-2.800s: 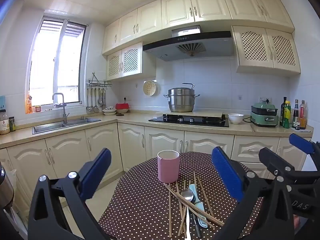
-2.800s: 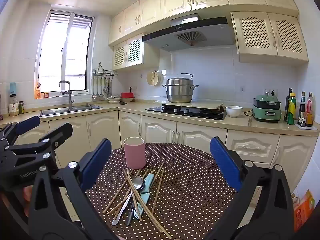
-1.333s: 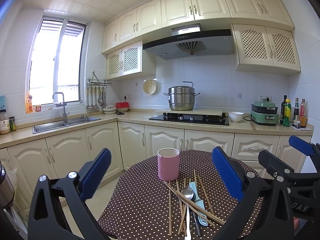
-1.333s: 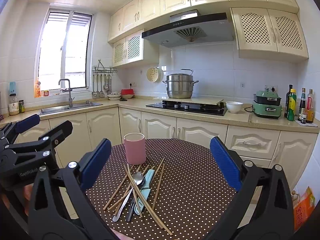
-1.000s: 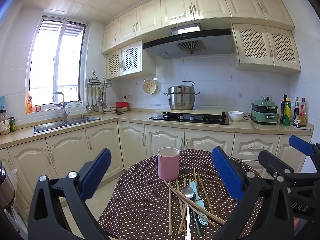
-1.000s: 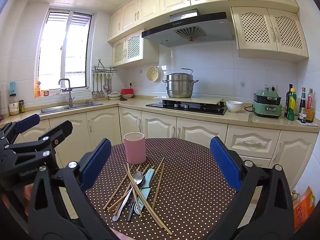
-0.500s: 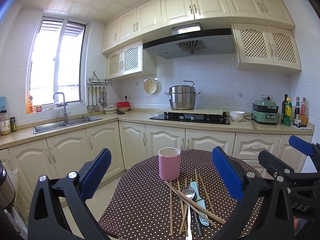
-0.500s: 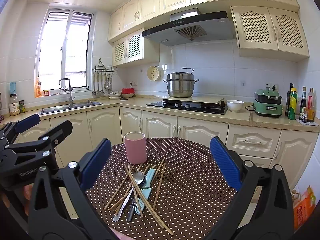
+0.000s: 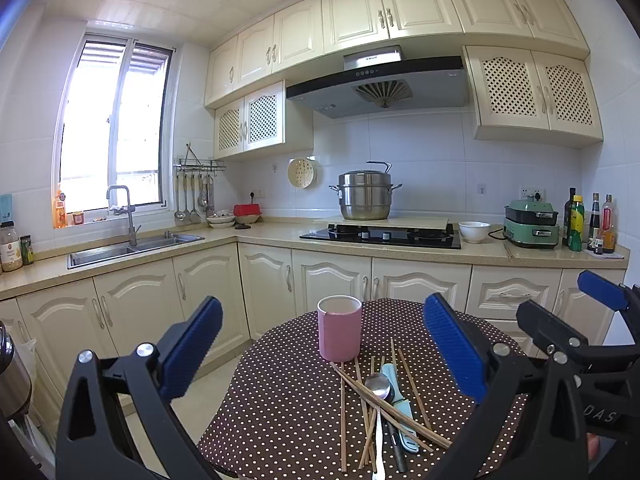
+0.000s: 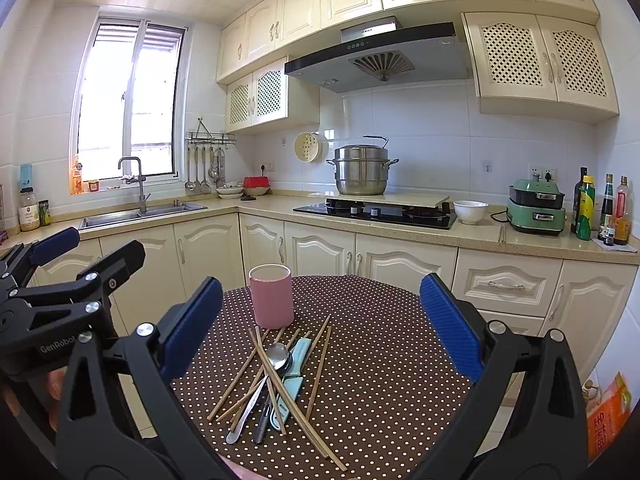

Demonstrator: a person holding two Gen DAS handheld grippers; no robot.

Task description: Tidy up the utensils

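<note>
Hovering level, agape: left gripper [image 9: 324,344]; right gripper [image 10: 322,316]

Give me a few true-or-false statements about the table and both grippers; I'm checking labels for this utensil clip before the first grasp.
1. The pink cup stands upright on the dotted tablecloth. True.
2. The chopsticks already stand inside the cup. False: they lie scattered on the cloth in front of it.
3. The metal spoon lies in the pile with a light blue utensil. True.
4. The right gripper is shut on a chopstick. False: its jaws are wide apart and hold nothing.
5. The left gripper is open, above the table. True.
6. A frying pan sits on the stove. False: a steel steamer pot sits there.
</note>
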